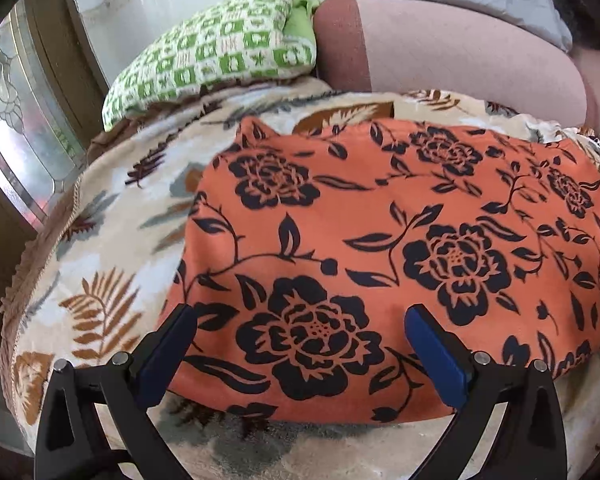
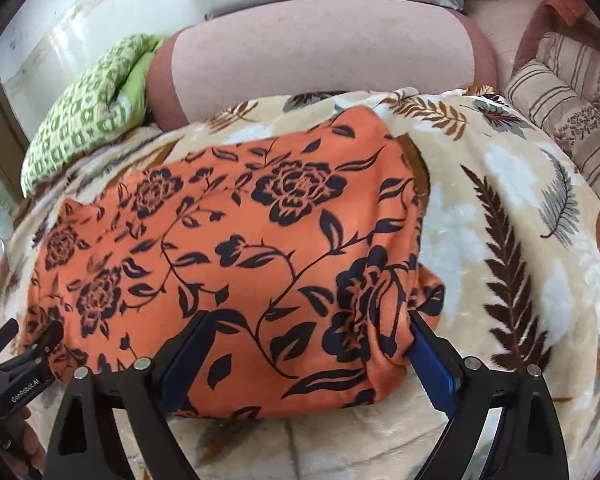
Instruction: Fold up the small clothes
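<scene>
An orange garment with black flowers (image 1: 380, 240) lies spread on a cream leaf-print blanket (image 1: 112, 232). It also shows in the right wrist view (image 2: 236, 248). My left gripper (image 1: 300, 316) is open, its blue-padded fingers (image 1: 432, 344) straddling the garment's near left edge from above. My right gripper (image 2: 308, 320) is open over the garment's near right corner, where the cloth is bunched by the right finger (image 2: 428, 352). The left gripper's body (image 2: 24, 364) shows at the lower left of the right wrist view.
A green-and-white pillow (image 1: 220, 52) and a pink bolster (image 1: 460, 56) lie behind the garment. A striped cushion (image 2: 572, 116) sits at the right. A window (image 1: 16, 120) is at the left. The blanket (image 2: 512, 216) extends right of the garment.
</scene>
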Tool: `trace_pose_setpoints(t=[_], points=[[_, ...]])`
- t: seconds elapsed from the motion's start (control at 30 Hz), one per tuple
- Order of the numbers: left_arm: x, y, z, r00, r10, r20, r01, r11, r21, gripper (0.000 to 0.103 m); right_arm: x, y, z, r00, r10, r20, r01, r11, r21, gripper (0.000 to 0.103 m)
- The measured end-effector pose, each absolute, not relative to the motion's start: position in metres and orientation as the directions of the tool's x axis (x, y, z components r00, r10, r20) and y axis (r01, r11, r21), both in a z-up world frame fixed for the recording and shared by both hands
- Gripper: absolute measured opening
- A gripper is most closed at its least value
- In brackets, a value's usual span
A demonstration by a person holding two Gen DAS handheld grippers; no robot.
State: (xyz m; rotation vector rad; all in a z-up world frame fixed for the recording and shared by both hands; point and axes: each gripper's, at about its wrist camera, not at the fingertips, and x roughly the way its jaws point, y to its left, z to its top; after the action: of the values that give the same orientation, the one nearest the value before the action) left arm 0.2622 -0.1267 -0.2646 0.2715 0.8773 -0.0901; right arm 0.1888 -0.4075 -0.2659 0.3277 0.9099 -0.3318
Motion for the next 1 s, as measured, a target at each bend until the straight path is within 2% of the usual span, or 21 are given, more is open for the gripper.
trace_pose_setpoints(t=[0.13,0.23,0.3,0.37,0.43,0.57,0.7,0.8,0.9,1.0], points=[[0.267,-0.124,-0.265,0.636,0.034,-0.771,0.179,0.965,0.191,0.103,0.183,-0.411,-0.256,0.572,-0.204,-0.794,0.422,0.904,0.073,0.094],[0.267,-0.122,-0.261,0.641,0.026,-0.767,0.166,0.971,0.172,0.103,0.165,-0.445,-0.231,0.624,-0.301,-0.721,0.516,0.851,0.092,0.094],[0.268,-0.122,-0.261,0.64,0.028,-0.768,0.163,0.972,0.171,0.103,0.144,-0.466,-0.221,0.654,-0.358,-0.666,0.598,0.784,0.165,0.094],[0.268,-0.123,-0.261,0.648,0.038,-0.761,0.157,0.97,0.183,0.103,0.132,-0.479,-0.219,0.702,-0.319,-0.637,0.598,0.749,0.283,0.094],[0.266,-0.125,-0.26,0.656,0.042,-0.753,0.157,0.969,0.191,0.103,0.136,-0.476,-0.223,0.719,-0.25,-0.648,0.559,0.762,0.326,0.094],[0.265,-0.126,-0.26,0.663,0.045,-0.747,0.159,0.967,0.199,0.103,0.158,-0.436,-0.238,0.7,-0.158,-0.696,0.454,0.851,0.264,0.094],[0.268,-0.126,-0.261,0.657,0.049,-0.752,0.155,0.968,0.198,0.103,0.173,-0.392,-0.244,0.711,-0.135,-0.69,0.343,0.923,0.173,0.094],[0.27,-0.127,-0.262,0.652,0.047,-0.757,0.158,0.968,0.196,0.103,0.18,-0.374,-0.254,0.694,-0.068,-0.716,0.279,0.943,0.181,0.094],[0.272,-0.126,-0.262,0.65,0.049,-0.758,0.155,0.968,0.196,0.103,0.193,-0.373,-0.281,0.611,-0.007,-0.791,0.279,0.938,0.208,0.094],[0.274,-0.123,-0.265,0.64,0.056,-0.766,0.146,0.97,0.193,0.103,0.201,-0.382,-0.3,0.538,-0.005,-0.843,0.332,0.92,0.207,0.094]])
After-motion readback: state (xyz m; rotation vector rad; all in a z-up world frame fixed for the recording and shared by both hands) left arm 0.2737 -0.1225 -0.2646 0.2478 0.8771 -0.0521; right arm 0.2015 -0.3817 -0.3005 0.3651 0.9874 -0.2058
